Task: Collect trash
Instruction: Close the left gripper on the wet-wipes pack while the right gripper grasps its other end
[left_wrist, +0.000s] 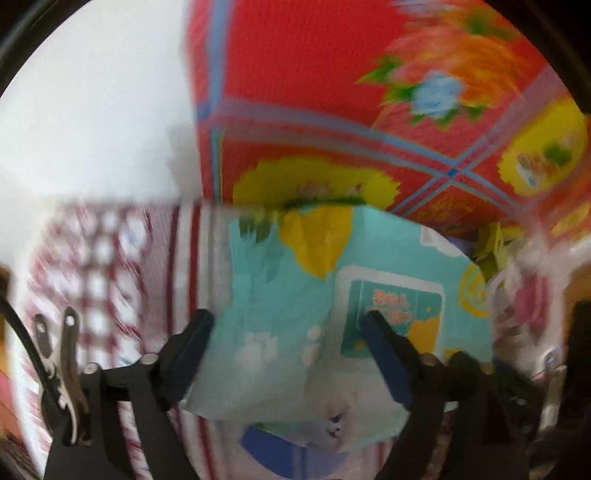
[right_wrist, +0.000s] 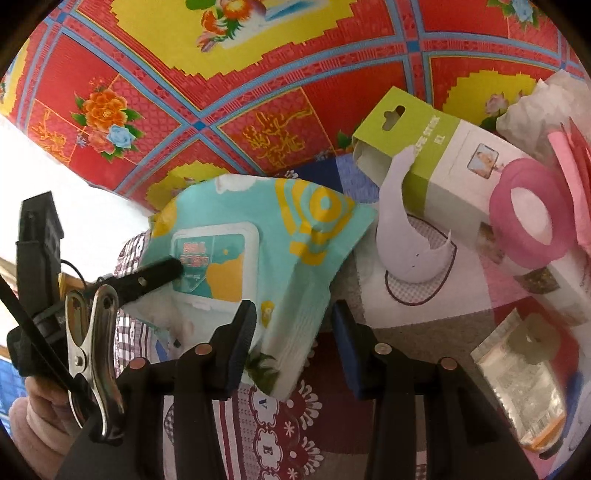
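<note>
Teal soft wipes pack (right_wrist: 258, 258) with yellow shapes and a white flip lid, lying tilted on a patterned cloth (right_wrist: 273, 435) at the edge of a red flowered mat (right_wrist: 229, 122). Straddled by the left gripper (left_wrist: 288, 332), jaws spread wide, one fingertip (left_wrist: 373, 321) over the lid label, pads not visibly pressing. Near corner of the pack sitting between the half-parted jaws of the right gripper (right_wrist: 291, 321); whether gripped, could not tell. Off to the right: green and white cardboard box (right_wrist: 439, 158), pink tape roll (right_wrist: 528, 221), torn white paper piece (right_wrist: 402, 236), clear plastic sachet (right_wrist: 524, 384).
</note>
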